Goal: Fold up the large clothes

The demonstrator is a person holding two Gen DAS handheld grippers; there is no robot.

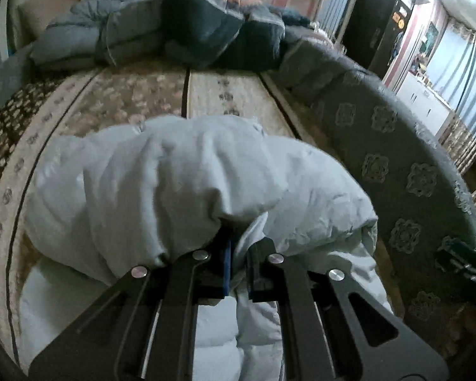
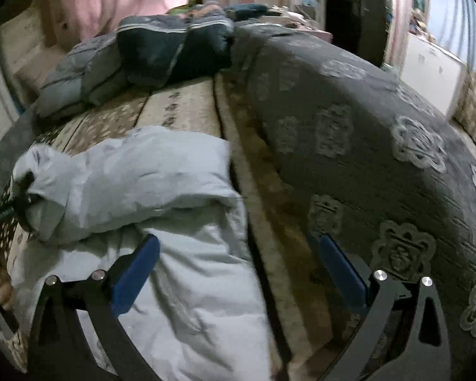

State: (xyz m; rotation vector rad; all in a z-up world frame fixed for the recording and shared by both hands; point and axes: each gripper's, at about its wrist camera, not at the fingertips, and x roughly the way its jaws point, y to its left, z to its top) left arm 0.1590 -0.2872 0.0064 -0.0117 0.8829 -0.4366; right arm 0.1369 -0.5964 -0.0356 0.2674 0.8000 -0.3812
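**On the bed, mid-fold**

Over the bed (image 2: 187, 101), my left gripper (image 1: 236, 273) pinches the pale padded jacket (image 1: 181, 174); my right gripper (image 2: 234, 273), jaws spread, hovers beside it. Best lay the fold squarely, edges aligned, before letting go.

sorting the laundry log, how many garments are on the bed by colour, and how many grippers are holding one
Pale blue-white puffy garment: 1, pinched in the shut left gripper
Blue-grey and navy padded garments, heaped at the far end: 1 pile; separate pieces cannot be told
Grippers holding a garment: 1; the right gripper is open
Total: 2 colour groups
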